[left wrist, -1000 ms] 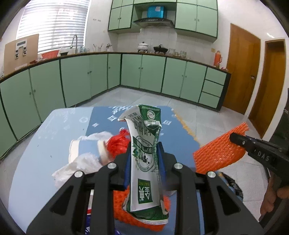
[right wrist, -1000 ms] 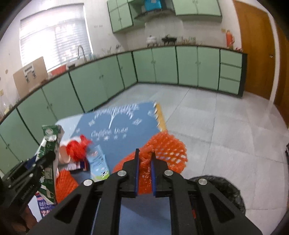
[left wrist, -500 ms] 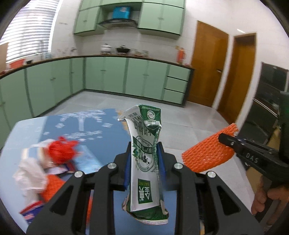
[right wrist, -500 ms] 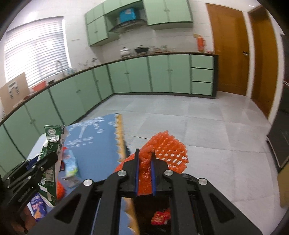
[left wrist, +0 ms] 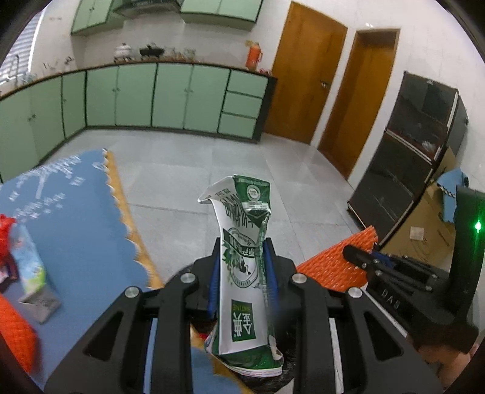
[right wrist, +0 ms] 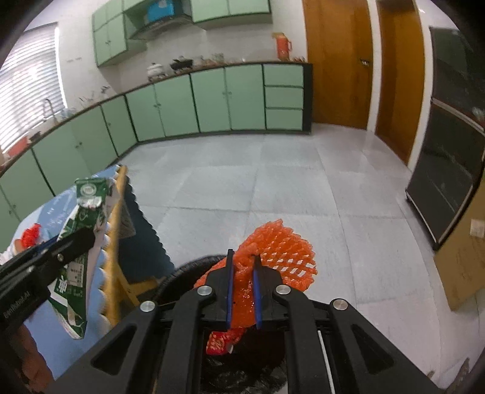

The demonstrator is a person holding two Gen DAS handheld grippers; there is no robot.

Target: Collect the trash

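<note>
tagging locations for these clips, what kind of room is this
A home kitchen, most likely: green base cabinets run under a long counter, a range hood hangs between wall cabinets, and pots sit on the counter.

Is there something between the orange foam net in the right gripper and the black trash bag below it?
Nothing visible blocks it. The right gripper holds the orange foam net above the black trash bag, whose mouth looks open; a red wrapper already lies inside.

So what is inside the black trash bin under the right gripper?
Inside the black trash bin a red printed wrapper shows on dark lining. The right gripper and its orange foam net cover the rest.
</note>
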